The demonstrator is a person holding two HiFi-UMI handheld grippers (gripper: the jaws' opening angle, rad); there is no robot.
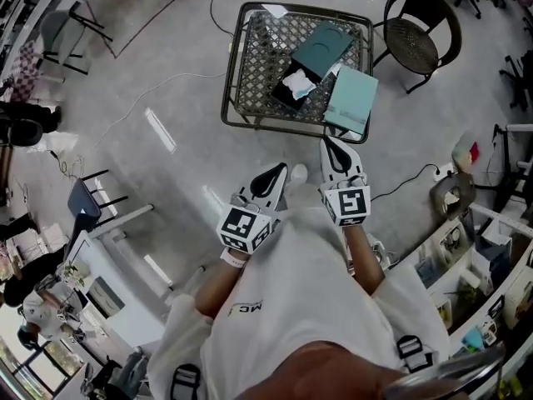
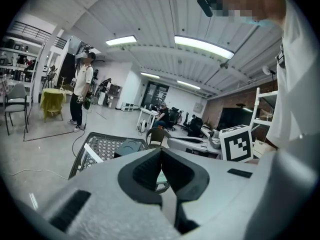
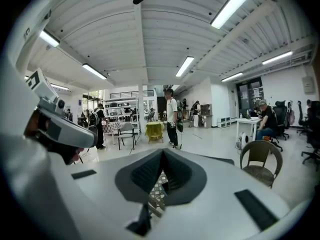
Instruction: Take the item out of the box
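A black mesh table (image 1: 258, 57) stands on the floor ahead of me. On it lies an open dark box (image 1: 287, 97) with a white item (image 1: 296, 83) inside. A dark teal lid (image 1: 323, 48) lies behind the box, and a light teal panel (image 1: 351, 98) hangs over the table's right front edge. My left gripper (image 1: 280, 172) and right gripper (image 1: 328, 143) are held close to my body, short of the table, both shut and empty. The left gripper view shows the table (image 2: 100, 149) and the lid (image 2: 129, 146) beyond the jaws. Only a strip of mesh (image 3: 158, 188) shows in the right gripper view.
A round dark chair (image 1: 420, 27) stands right of the table, also seen as a chair (image 3: 260, 159). Cables trail over the floor (image 1: 166, 82). A blue chair (image 1: 87, 200) stands at left and shelving (image 1: 479, 257) at right. A standing person (image 2: 81, 91) and desks are farther back.
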